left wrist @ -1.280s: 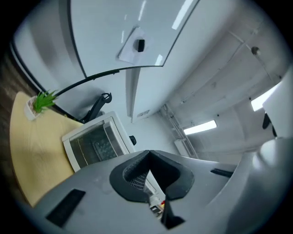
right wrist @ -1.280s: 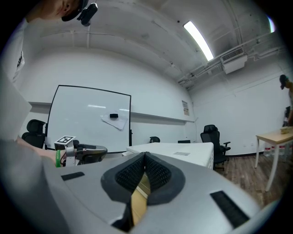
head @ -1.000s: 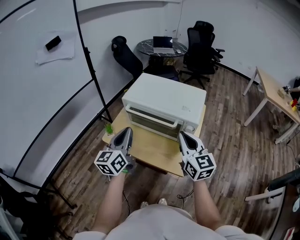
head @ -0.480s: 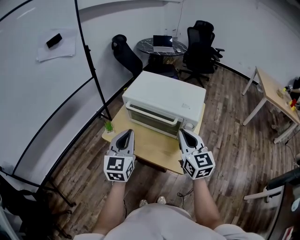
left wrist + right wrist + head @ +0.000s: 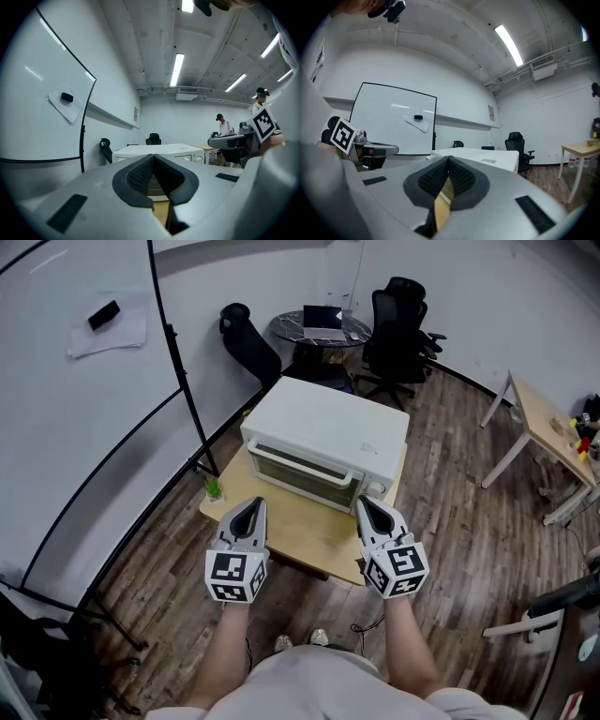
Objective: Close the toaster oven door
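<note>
Seemingly flush already: toaster oven door (image 5: 298, 480), front of white oven (image 5: 330, 432), centred on wood table (image 5: 305, 535). Judged stiff, hinged, glass, so push gently at handle bar (image 5: 309, 466). L gripper (image 5: 249, 507) & R gripper (image 5: 365, 504) hover just short of door, jaws pressed together, empty.

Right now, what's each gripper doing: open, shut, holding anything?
Left gripper: shut, holding nothing.
Right gripper: shut, holding nothing.

wood floor (image 5: 450, 521), whiteboard (image 5: 75, 418), black office chairs (image 5: 398, 329)

Toaster oven (image 5: 323, 442) — door closed
</note>
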### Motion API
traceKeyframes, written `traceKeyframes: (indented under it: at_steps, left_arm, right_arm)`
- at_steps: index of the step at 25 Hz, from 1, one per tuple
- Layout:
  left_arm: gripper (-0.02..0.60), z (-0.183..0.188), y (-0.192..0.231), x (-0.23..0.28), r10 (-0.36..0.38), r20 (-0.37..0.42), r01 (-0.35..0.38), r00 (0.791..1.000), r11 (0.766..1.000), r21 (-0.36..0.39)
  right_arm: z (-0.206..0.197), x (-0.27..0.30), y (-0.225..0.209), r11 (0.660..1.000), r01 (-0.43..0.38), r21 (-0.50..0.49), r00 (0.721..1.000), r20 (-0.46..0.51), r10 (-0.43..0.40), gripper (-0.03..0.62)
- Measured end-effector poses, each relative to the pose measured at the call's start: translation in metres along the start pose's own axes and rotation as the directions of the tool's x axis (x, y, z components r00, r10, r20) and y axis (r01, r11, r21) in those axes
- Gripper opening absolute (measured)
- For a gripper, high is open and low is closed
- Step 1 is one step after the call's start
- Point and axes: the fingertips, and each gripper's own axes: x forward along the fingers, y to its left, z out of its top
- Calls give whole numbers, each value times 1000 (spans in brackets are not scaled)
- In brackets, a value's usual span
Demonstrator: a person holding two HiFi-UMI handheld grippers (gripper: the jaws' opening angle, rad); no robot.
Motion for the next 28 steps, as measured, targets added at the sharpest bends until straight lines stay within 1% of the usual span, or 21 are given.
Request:
traceKeyframes:
  at_steps: [7, 28]
  left_arm:
    - [14, 0, 9, 1, 9, 1, -9, 1000, 1000, -14]
    - [13, 7, 5, 3, -11, 12, 12, 1000, 1000, -23]
  right_arm:
    - [0, 2, 0, 1000, -3, -3, 1000, 6, 3, 0]
    - [1, 1, 0, 1000, -7, -11, 1000, 9, 7, 0]
